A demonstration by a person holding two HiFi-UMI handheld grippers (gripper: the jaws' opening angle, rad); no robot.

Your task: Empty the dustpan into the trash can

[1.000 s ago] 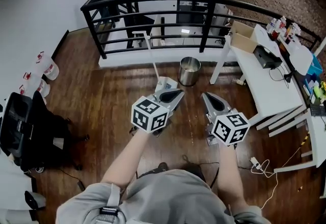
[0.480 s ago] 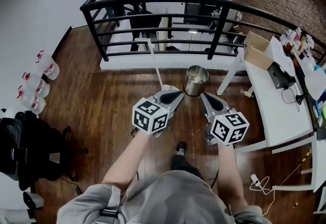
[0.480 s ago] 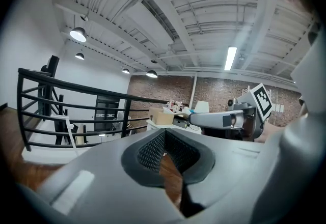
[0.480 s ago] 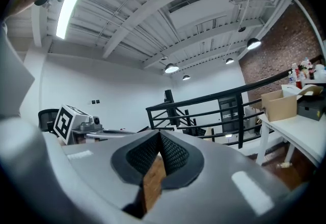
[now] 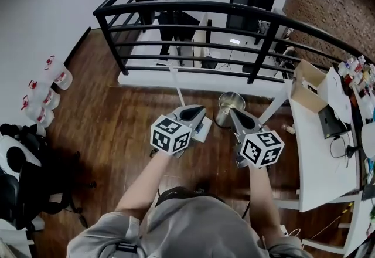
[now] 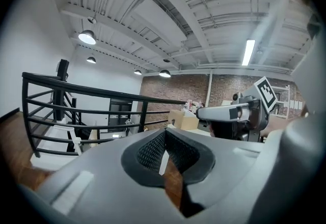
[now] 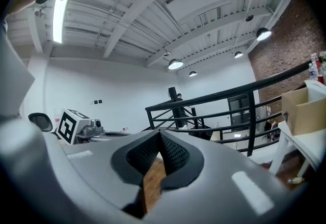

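Person seen from above, wearing a grey short-sleeved shirt (image 5: 193,224). Ahead of the shirt, the left tongs (image 5: 198,110) and right tongs (image 5: 233,112) are grey pointed shells. Each carries a white cube with black square markers.

1. The left gripper (image 5: 201,109) is held out in front of the torso, pointing forward and slightly downward. Its jaws are closed together with nothing between them.
2. The right gripper (image 5: 234,113) is just beside it at about the same height, also aimed forward, with its jaws closed and empty.
3. The two tips angle slightly toward each other, near but not touching.
4. The left forearm (image 5: 146,177) and right forearm (image 5: 258,192) are bare and reach forward roughly parallel.
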